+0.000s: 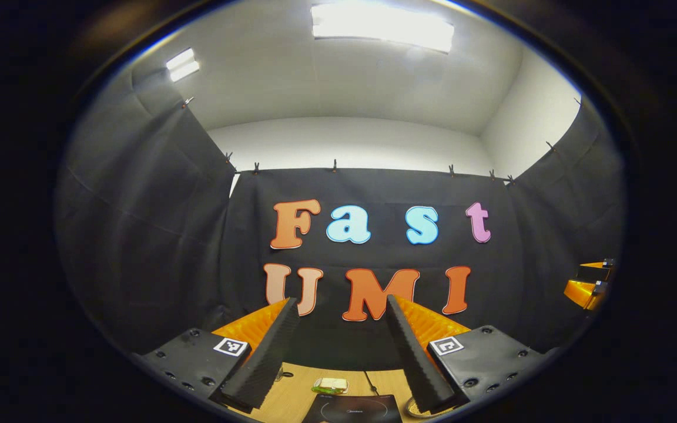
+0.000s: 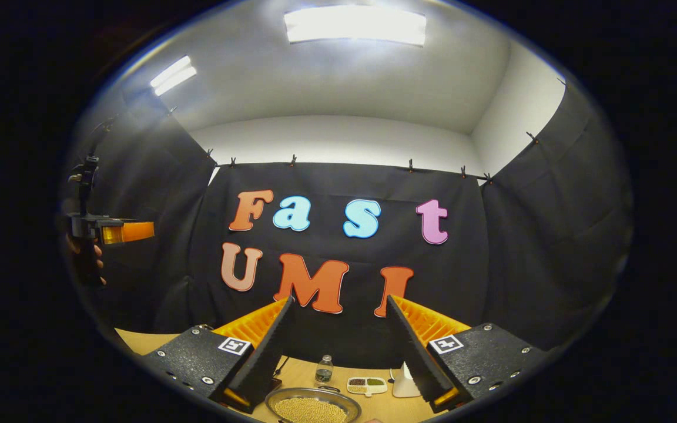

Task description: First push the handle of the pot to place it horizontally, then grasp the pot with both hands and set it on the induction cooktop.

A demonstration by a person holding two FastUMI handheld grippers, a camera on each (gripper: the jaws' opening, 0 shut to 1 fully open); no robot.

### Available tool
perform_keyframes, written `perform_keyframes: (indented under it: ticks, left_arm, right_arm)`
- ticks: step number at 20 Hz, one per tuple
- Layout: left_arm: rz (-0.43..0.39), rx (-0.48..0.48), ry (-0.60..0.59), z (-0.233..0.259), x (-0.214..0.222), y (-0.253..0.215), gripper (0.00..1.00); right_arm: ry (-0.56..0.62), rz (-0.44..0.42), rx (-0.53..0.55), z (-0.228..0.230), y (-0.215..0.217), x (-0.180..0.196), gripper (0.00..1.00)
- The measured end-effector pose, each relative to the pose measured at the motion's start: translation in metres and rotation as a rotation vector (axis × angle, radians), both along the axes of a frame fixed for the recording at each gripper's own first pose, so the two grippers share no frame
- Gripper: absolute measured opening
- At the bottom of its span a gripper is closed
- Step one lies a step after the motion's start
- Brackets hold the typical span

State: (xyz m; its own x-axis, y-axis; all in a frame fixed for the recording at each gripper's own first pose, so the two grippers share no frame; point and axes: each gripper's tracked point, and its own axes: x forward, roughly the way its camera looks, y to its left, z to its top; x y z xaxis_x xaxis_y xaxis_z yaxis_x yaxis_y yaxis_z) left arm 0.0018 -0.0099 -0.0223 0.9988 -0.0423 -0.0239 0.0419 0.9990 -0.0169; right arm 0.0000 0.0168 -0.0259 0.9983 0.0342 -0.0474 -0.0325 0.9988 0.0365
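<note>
Wooden table [image 1: 297, 399] lies far below both of my hand-held grippers, left [image 1: 338, 358] and right [image 2: 338, 358] — each spread wide, holding nothing. The pot [image 2: 314, 407], full of pale grains, sits by the near edge, the induction cooktop [image 1: 353, 408] too. Its handle is hidden — I'd descend slowly and find it first.

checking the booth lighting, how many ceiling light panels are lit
2. A large ceiling panel sits top centre above the back wall; a smaller ceiling panel sits upper left near the side cloth. Others may lie outside the views.
</note>
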Motion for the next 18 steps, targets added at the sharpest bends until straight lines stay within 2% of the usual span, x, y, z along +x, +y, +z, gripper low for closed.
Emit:
perform_keyframes:
  ticks: [1, 5, 18]
  left_arm:
    - [-0.004, 0.007, 0.009, -0.005, 0.001, -0.004, 0.97]
    - [-0.027, 0.004, 0.037, -0.021, 0.003, -0.018, 0.97]
    - [-0.033, 0.014, 0.154, -0.101, 0.006, -0.014, 0.97]
  right_arm:
    - [0.011, 0.001, 0.001, -0.005, -0.001, 0.000, 0.96]
    - [0.056, 0.018, 0.032, -0.022, 0.001, 0.000, 0.95]
    - [0.266, 0.124, 0.140, -0.121, 0.033, -0.016, 0.94]
